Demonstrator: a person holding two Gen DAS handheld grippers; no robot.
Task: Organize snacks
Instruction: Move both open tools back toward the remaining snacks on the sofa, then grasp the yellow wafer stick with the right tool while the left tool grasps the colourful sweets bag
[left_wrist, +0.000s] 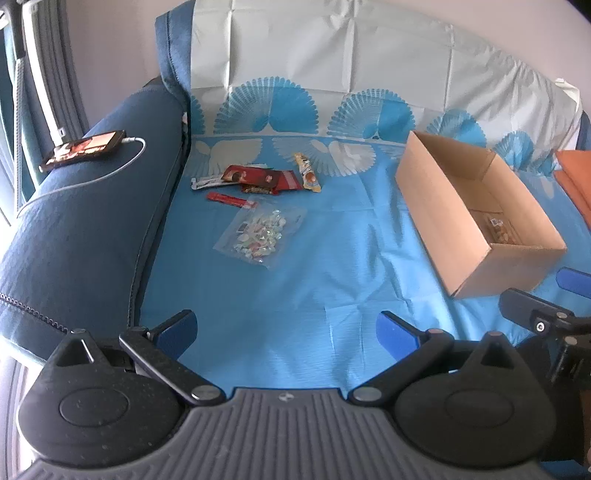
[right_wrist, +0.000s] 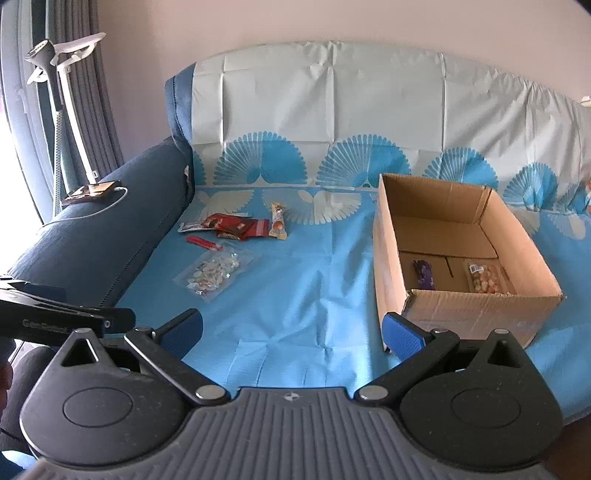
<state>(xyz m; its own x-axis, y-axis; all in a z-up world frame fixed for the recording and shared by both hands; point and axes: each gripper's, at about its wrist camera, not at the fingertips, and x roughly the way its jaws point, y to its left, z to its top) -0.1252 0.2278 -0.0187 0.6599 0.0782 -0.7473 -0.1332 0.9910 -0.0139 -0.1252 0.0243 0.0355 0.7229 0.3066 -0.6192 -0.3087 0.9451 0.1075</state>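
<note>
The left gripper (left_wrist: 286, 328) is held low with its 2 blue-padded jaws spread wide and nothing between them. The right gripper (right_wrist: 291, 330) sits just beside it, level, jaws equally wide and likewise empty.
</note>
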